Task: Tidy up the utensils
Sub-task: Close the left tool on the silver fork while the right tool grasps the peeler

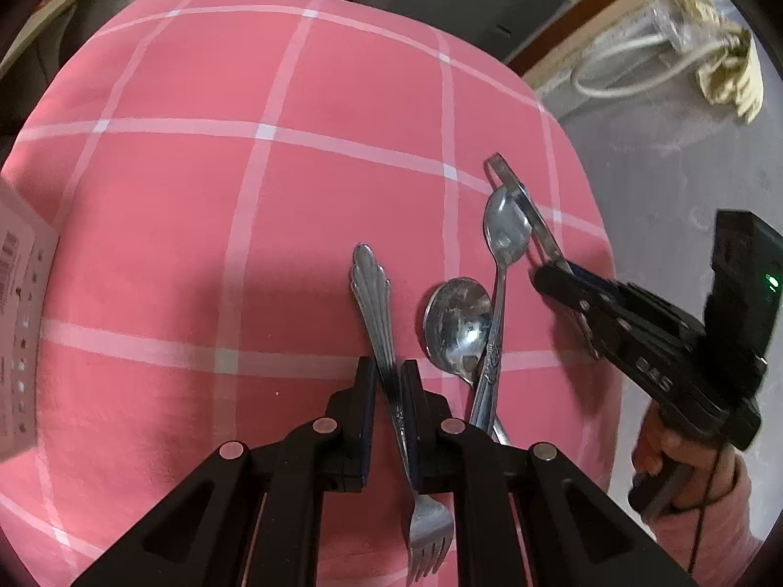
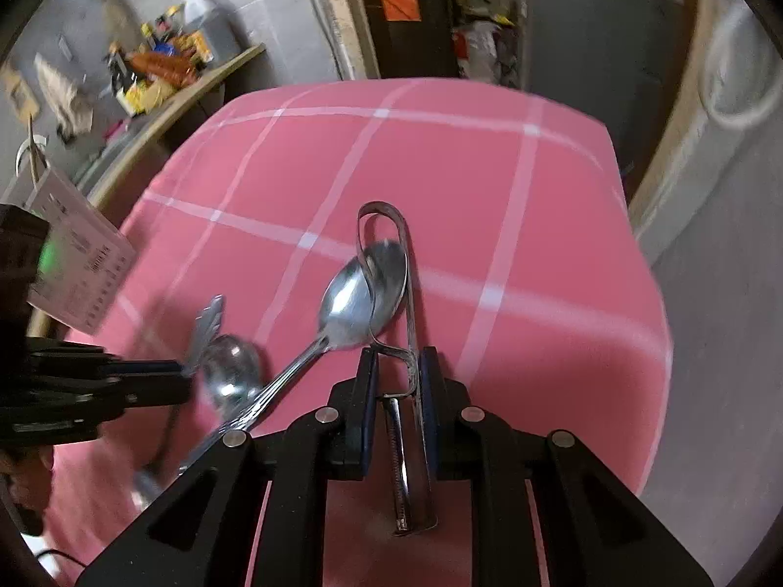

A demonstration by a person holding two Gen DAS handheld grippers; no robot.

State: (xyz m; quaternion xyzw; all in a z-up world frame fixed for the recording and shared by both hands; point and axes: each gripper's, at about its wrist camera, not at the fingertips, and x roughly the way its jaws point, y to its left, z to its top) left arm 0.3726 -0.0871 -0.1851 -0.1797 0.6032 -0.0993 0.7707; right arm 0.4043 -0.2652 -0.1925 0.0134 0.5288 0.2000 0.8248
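Left gripper (image 1: pixel 389 381) pinches a fork (image 1: pixel 391 376) by its handle, tines toward the camera, above the pink checked tablecloth (image 1: pixel 195 244). Right gripper (image 2: pixel 400 376) is clamped on a bent metal peeler (image 2: pixel 408 342), its looped end touching a spoon (image 1: pixel 504 244). Another spoon (image 1: pixel 457 325) lies just beside, handles crossing.

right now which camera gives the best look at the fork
The left wrist view. There the fork runs full length between the left gripper fingers, from fan-shaped handle end to tines. In the right wrist view only its blurred handle tip shows, beyond the left gripper.
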